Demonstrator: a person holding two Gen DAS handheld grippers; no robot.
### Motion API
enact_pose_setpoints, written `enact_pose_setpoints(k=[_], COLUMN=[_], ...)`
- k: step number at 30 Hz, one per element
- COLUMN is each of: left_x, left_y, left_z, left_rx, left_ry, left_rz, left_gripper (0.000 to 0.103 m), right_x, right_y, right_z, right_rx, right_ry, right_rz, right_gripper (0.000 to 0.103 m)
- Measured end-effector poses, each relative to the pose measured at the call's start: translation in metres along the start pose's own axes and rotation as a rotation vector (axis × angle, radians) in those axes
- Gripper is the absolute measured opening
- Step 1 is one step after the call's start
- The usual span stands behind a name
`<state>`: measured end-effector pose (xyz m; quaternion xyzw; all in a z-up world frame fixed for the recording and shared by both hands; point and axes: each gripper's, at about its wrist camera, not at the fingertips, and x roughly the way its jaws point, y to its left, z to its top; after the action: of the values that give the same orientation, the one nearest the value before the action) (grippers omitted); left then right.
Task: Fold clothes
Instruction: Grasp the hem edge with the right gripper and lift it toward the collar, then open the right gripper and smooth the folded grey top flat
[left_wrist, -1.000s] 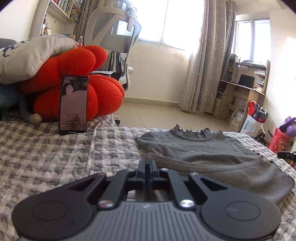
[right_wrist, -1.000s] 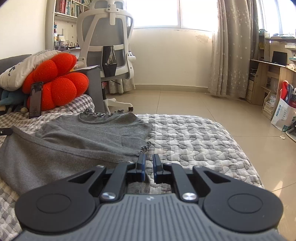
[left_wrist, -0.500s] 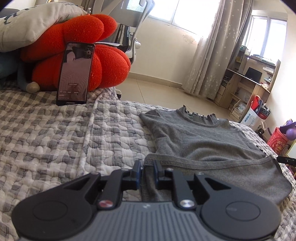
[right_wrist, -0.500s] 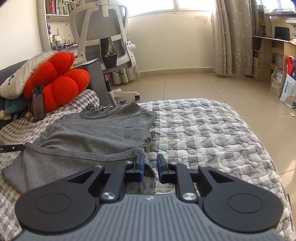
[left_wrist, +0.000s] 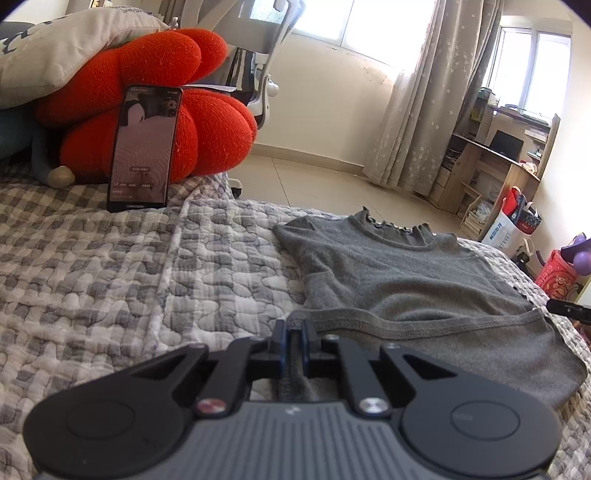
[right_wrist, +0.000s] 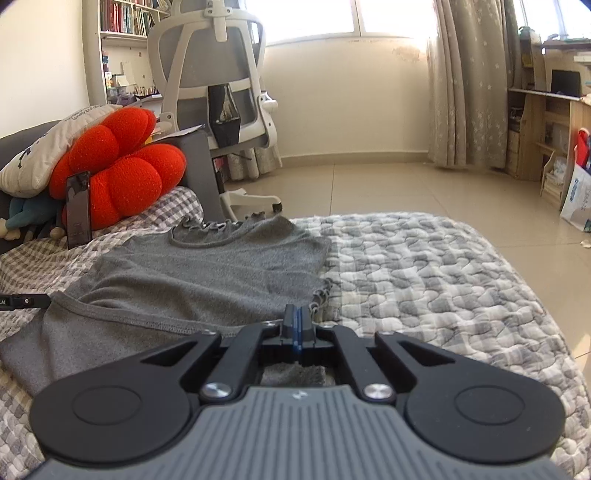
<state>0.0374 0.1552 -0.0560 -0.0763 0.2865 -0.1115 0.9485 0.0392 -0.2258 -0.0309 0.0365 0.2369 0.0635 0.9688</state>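
Both hand-held grippers have just closed on the top's hem, after opening.

On the bed (left_wrist: 110, 280), the grey top (left_wrist: 399, 273) lies flat; left hand-held gripper (left_wrist: 294, 334) and right hand-held gripper (right_wrist: 296, 321) each pinch a near corner.

The phone (left_wrist: 144, 147) is showing text too small to read. The right gripper (right_wrist: 297, 317) is hiding the top's (right_wrist: 207, 273) near corner.

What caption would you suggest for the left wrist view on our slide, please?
Left gripper shut on the gray top's hem on the quilted bed.
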Motion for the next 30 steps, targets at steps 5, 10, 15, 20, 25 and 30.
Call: enact_pose_setpoints(k=[5, 10, 15, 20, 25, 30], left_x=[0.007, 0.006, 0.006, 0.008, -0.003, 0.009], left_y=[-0.003, 0.000, -0.003, -0.007, -0.012, -0.012], left_z=[0.000, 0.002, 0.002, 0.001, -0.001, -0.002], left_rx=[0.024, -0.018, -0.010, 0.008, 0.052, 0.070], left_ry=[0.040, 0.043, 0.048, 0.052, -0.035, 0.020], left_rz=[0.026, 0.006, 0.008, 0.013, 0.022, 0.047], left_gripper=[0.005, 0.013, 0.014, 0.009, 0.003, 0.003], right_x=[0.005, 0.009, 0.008, 0.014, -0.007, 0.015], right_y=[-0.008, -0.010, -0.006, 0.005, 0.017, 0.008], right_z=[0.005, 0.002, -0.002, -0.008, -0.010, -0.009], right_rx=[0.016, 0.078, 0.082, 0.015, -0.075, -0.089], right_ry=[0.030, 0.082, 0.089, 0.109, -0.024, 0.060], right_rz=[-0.017, 0.032, 0.055, 0.044, -0.033, -0.063], right_gripper=[0.000, 0.017, 0.039, 0.008, 0.002, 0.002])
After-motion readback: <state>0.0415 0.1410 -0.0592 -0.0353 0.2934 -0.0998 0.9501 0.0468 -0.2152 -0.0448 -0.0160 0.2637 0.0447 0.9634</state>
